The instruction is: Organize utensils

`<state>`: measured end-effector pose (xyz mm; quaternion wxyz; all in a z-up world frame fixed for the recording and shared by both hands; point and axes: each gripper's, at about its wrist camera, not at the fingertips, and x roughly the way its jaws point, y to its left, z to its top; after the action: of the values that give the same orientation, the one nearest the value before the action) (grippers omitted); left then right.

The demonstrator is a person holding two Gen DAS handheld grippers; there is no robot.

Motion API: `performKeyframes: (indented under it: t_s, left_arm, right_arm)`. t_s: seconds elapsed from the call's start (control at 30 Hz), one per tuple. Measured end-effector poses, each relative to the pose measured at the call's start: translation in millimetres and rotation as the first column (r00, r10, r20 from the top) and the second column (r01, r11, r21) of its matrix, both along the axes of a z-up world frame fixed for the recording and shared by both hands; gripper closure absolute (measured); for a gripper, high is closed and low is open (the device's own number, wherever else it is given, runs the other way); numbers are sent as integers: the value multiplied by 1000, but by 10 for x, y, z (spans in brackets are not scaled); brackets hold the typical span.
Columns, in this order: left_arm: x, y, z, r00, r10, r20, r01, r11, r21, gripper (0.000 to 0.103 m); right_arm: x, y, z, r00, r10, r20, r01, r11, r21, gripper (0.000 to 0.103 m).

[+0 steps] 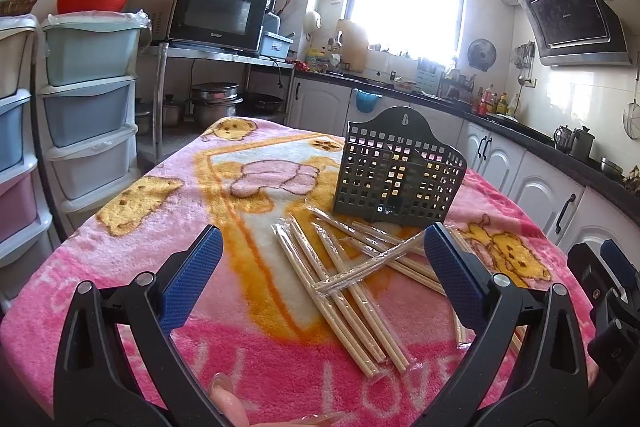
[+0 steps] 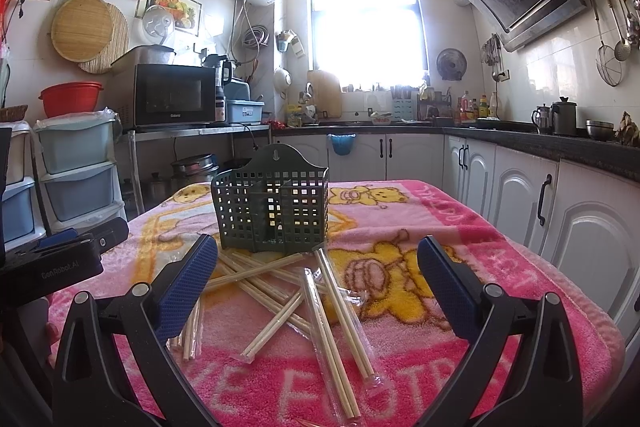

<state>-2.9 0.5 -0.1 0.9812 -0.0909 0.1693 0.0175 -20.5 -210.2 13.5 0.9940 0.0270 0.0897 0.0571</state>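
Left gripper (image 1: 320, 267): jaws spread wide, holding nothing, poised above the chopsticks.
Right gripper (image 2: 316, 281): likewise wide apart, holding nothing.
Chopsticks (image 1: 340, 283): wrapped pairs, heaped crisscross just before the holder; count unclear.
Holder (image 2: 270, 215): one dark perforated caddy, upright.
Surface: pink cartoon blanket (image 2: 460, 227) in a kitchen.

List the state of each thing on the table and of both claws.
Left claw: open, holding nothing.
Right claw: open, holding nothing.
Utensil basket: upright on the blanket, seemingly empty.
Wrapped chopsticks: lying loose, crisscrossed in front of the basket, none inside it.
Blanket: spread over the table.
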Motion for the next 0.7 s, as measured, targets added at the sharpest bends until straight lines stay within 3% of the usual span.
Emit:
performKeyframes:
  t_s: [0.7]
  left_arm:
    - [-10,-3,19,1000,1,-4,-1,1000,-1,10]
  right_arm:
    - [-24,31,-2,1000,9,2,-9,1000,-2,6]
